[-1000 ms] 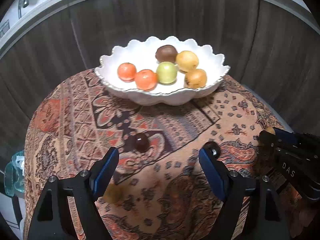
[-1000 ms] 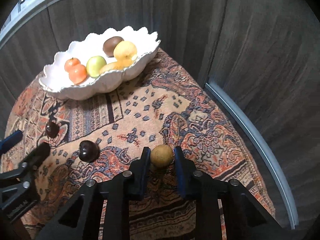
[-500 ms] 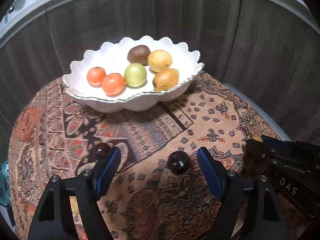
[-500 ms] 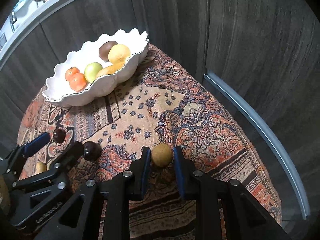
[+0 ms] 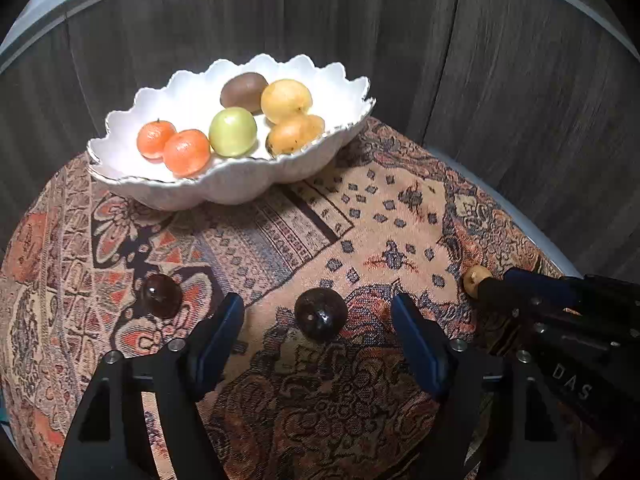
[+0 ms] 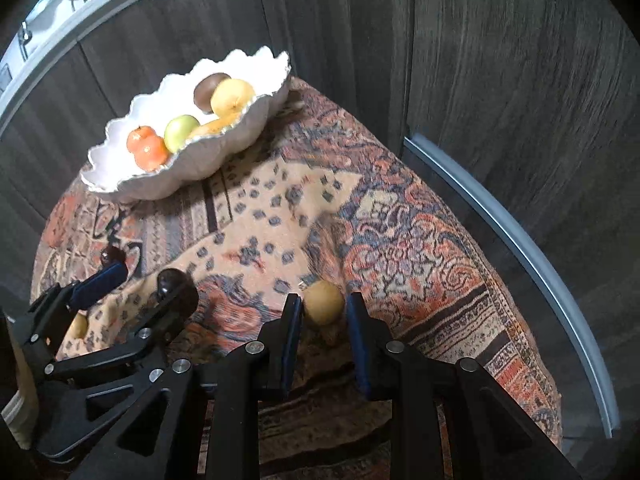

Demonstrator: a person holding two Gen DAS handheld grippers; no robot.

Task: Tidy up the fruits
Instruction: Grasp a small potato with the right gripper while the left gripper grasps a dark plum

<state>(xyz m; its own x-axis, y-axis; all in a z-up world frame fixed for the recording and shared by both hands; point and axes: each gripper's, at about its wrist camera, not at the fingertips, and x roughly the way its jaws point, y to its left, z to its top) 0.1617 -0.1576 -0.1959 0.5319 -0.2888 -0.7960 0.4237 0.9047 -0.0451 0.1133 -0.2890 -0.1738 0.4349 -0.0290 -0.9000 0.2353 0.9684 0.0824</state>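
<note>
Plum (image 5: pixel 320 314) between spread left fingers (image 5: pixel 218 334), untouched; right fingers (image 6: pixel 290 328) clamp tan fruit (image 6: pixel 323 307).

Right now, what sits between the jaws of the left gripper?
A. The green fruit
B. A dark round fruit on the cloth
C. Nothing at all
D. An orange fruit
B. In the left wrist view the dark round fruit lies on the patterned cloth between the blue jaws of the left gripper, which have just been closing but do not yet touch it; the orange and green fruits are up in the white bowl.
</note>
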